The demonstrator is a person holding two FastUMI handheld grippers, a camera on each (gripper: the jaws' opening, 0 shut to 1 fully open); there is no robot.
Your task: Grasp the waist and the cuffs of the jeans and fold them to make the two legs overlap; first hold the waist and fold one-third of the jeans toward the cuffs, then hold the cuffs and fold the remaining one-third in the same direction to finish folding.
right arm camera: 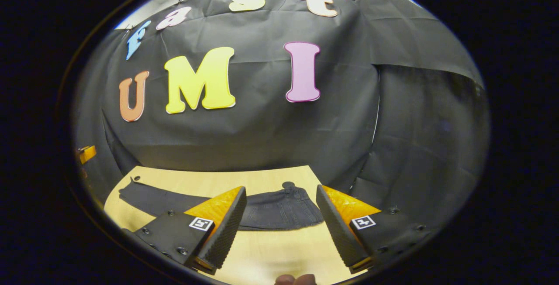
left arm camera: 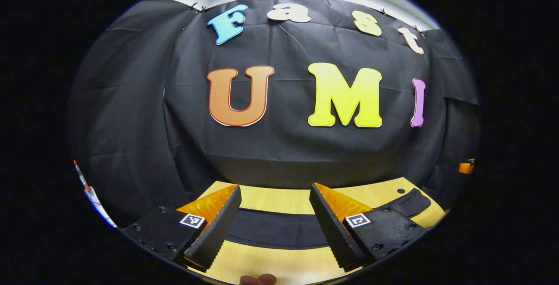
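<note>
Dark jeans lie flat across a light wooden table, waist at the right end, legs running left to the cuffs. My right gripper hovers open above the table's near side, facing the waist, nothing between its fingers. In the left gripper view the jeans stretch as a dark band across the table, with the waist end at the far right. My left gripper is open too, held above the legs' middle stretch, apart from the cloth.
Black cloth walls close the booth behind and beside the table. An orange object sits at the right edge of the left gripper view, and an orange object at the left edge of the right gripper view. Fingertips show at the bottom.
</note>
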